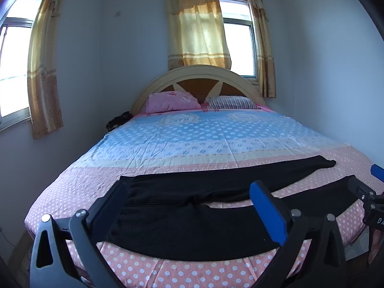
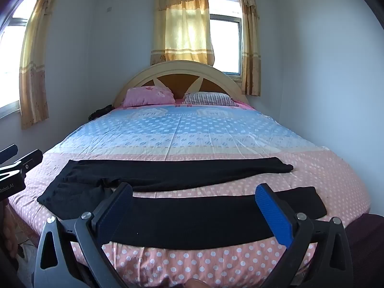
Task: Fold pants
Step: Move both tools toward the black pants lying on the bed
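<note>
Black pants (image 1: pixel 192 216) lie flat across the foot of the bed, waist to the left, both legs stretched to the right with a strip of bedsheet between them. In the right wrist view the same pants (image 2: pixel 192 216) span the near edge. My left gripper (image 1: pixel 189 187) hovers open above the waist and crotch area, nothing between its blue-padded fingers (image 1: pixel 266 211). My right gripper (image 2: pixel 194 189) is open over the near leg, also holding nothing. Each gripper shows at the edge of the other's view: the right gripper (image 1: pixel 367 187), the left gripper (image 2: pixel 14 158).
The bed (image 1: pixel 192 134) has a pink and blue dotted sheet. A pink pillow (image 1: pixel 171 102) and a striped pillow (image 1: pixel 230 102) lie by the arched headboard (image 1: pixel 199 72). Curtained windows sit behind and to the left; walls close in on both sides.
</note>
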Motion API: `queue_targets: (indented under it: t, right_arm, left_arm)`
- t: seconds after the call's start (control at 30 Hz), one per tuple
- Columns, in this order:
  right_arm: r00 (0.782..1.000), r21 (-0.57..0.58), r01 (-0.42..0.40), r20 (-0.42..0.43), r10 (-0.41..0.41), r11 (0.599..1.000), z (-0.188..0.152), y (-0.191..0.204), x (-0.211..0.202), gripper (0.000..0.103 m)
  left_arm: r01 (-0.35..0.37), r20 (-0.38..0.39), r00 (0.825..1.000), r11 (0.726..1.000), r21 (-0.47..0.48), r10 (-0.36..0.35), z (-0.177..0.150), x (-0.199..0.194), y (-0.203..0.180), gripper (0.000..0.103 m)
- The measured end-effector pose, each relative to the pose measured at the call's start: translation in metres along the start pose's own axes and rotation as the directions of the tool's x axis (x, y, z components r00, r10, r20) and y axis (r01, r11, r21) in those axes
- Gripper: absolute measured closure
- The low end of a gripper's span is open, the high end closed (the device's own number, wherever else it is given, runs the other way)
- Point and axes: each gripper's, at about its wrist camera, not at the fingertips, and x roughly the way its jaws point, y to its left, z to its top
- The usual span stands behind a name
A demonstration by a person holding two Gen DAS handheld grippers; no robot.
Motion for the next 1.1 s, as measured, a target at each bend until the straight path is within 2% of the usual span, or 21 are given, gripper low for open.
queue_targets:
  t: [0.77,1.0,1.1]
  right_arm:
    - [1.0,-0.004,-0.001,-0.01,0.001,1.0,-0.005,0.0,0.004,0.001]
    - [0.999,-0.021,-0.001,-0.042,0.0,1.0,-0.007,0.003,0.009,0.001]
    - [0.999,-0.029,-0.025,-0.046,0.024,0.999,-0.01,0.003,0.012,0.001]
  left_arm:
    - [-0.005,0.002,1.0,1.0,-0.002,0.005,-0.003,0.0,0.002,0.0]
    - [-0.005,-0.007,1.0,1.0,-0.008,0.005,-0.006,0.005,0.002,0.0]
    - [-0.01,-0.015,1.0,1.0,-0.009,0.01,-0.009,0.01,0.004,0.0]
